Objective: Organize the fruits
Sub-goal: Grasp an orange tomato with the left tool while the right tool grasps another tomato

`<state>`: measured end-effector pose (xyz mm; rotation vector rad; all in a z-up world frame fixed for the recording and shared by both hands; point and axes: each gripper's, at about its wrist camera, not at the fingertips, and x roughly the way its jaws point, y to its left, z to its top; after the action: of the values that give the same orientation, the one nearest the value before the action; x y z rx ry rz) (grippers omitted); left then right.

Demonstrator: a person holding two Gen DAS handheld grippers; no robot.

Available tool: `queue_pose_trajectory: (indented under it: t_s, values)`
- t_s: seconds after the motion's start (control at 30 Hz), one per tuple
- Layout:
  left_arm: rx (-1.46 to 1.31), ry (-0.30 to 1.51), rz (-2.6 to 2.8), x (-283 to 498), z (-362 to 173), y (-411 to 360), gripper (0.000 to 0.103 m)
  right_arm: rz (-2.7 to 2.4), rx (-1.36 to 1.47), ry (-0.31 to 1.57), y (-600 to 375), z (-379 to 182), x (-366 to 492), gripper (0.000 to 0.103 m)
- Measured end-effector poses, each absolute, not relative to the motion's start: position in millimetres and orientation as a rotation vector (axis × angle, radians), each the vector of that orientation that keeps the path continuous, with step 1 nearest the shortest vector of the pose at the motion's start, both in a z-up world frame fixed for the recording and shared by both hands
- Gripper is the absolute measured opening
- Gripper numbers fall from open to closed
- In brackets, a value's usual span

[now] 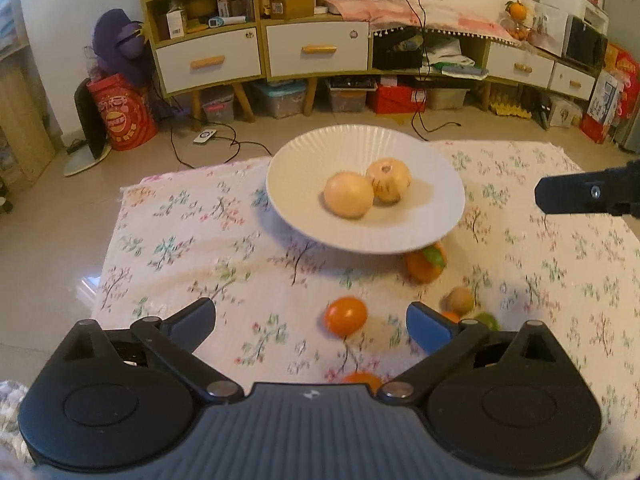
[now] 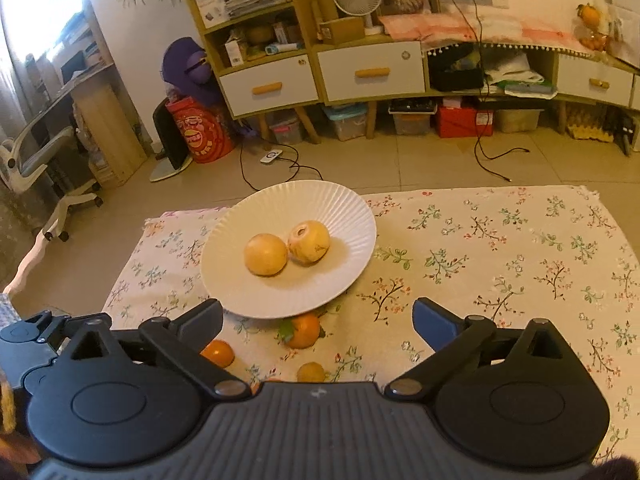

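Note:
A white ribbed plate [image 1: 304, 152] [image 2: 240, 216] stands on a floral cloth and holds two pale yellow round fruits [image 1: 349, 195] [image 2: 266, 254], side by side and touching. On the cloth in front of the plate lie an orange with a green leaf [image 1: 426, 266] [image 2: 304, 331], a smooth orange fruit [image 1: 345, 316] [image 2: 219, 353], a small brownish-yellow fruit [image 1: 460, 300] [image 2: 311, 372] and a green one [image 1: 488, 320]. My left gripper [image 1: 310, 310] is open above the loose fruits, holding nothing. My right gripper [image 2: 317, 308] is open and empty, just short of the plate's near rim.
The floral cloth [image 1: 180, 240] [image 2: 500, 248] lies on a tiled floor. Behind it stand a low cabinet with white drawers [image 2: 372, 72], storage boxes, cables and a red bag [image 1: 124, 116]. A desk chair [image 2: 44, 176] is at far left. The other gripper's black body [image 1: 580, 194] shows at right.

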<state>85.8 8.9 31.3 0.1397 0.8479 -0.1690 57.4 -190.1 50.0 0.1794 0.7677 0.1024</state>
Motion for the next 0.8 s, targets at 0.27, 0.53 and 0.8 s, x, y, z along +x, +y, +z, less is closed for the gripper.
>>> queue_pose_trajectory:
  t_s: [0.27, 0.53, 0.8]
  values:
    - [0.146, 0.842, -0.184, 65.0, 24.7, 17.9, 0.086, 0.068, 0.165, 0.739, -190.1, 38.7, 38.5, 0.103]
    - [0.155, 0.866, -0.237, 57.1, 5.3, 20.5, 0.086, 0.115, 0.126, 0.706, -192.9, 22.3, 17.9, 0.103]
    - [0.137, 0.847, -0.271, 60.8, -3.6, 22.6, 0.086, 0.192, 0.005, 0.702, -182.4, 0.4, 4.5, 0.103]
